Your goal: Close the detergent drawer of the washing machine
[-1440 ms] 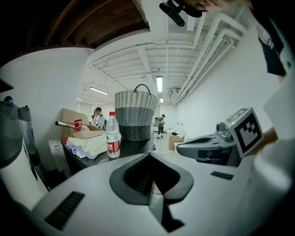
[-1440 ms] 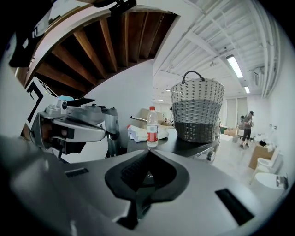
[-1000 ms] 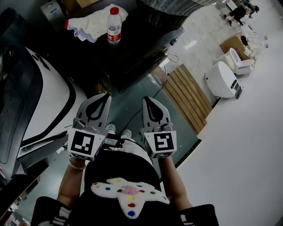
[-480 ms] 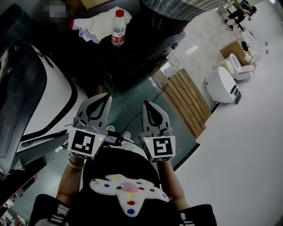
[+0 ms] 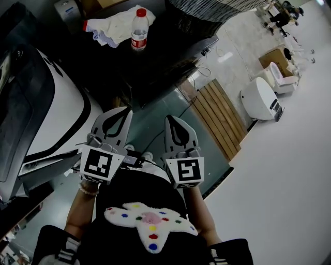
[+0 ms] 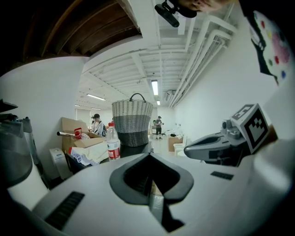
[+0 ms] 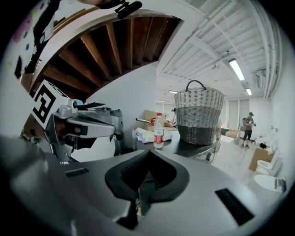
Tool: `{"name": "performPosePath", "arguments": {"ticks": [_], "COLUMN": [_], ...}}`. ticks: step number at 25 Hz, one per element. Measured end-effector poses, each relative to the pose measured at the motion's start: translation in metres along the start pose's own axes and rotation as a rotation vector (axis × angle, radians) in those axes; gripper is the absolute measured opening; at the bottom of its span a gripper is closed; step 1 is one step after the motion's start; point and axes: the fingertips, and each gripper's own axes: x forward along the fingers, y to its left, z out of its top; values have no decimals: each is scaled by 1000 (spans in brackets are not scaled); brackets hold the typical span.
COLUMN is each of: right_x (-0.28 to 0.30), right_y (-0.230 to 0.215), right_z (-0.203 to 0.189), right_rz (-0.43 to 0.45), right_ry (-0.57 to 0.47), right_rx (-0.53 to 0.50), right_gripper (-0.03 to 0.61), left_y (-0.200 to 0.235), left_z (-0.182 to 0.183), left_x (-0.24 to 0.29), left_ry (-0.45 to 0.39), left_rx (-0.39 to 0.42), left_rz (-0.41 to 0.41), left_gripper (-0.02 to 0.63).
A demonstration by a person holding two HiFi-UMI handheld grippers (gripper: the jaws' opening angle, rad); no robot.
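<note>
Grippers side by side in front of the person: left gripper (image 5: 123, 111) and right gripper (image 5: 170, 118), jaws of both 2 fully closed, nothing held; white washing machine with dark round door (image 5: 57, 111) stands just left of them. Its detergent drawer can't be picked out for certain.

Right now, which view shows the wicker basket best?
The right gripper view: the wicker basket stands whole and large, handle included. The left gripper view shows it whole but smaller; the head view catches only part of it at the top edge.

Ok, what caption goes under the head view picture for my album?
Shut, empty left claw and right claw beside the washing machine; bottle on table.
</note>
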Motion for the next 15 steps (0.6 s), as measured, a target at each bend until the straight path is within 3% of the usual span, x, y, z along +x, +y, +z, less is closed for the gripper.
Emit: {"name": "performPosePath", "arguments": {"ticks": [15], "right_x": [1], "right_y": [2], "right_z": [6], "right_rz": [15], "right_ry": [-10], "right_rx": [-9], "right_gripper": [3], "left_y": [-6], "left_z": [-2], "left_x": [3], "left_ry": [26], "left_rx": [19], "left_rz": [-21], "left_gripper": [11]}}
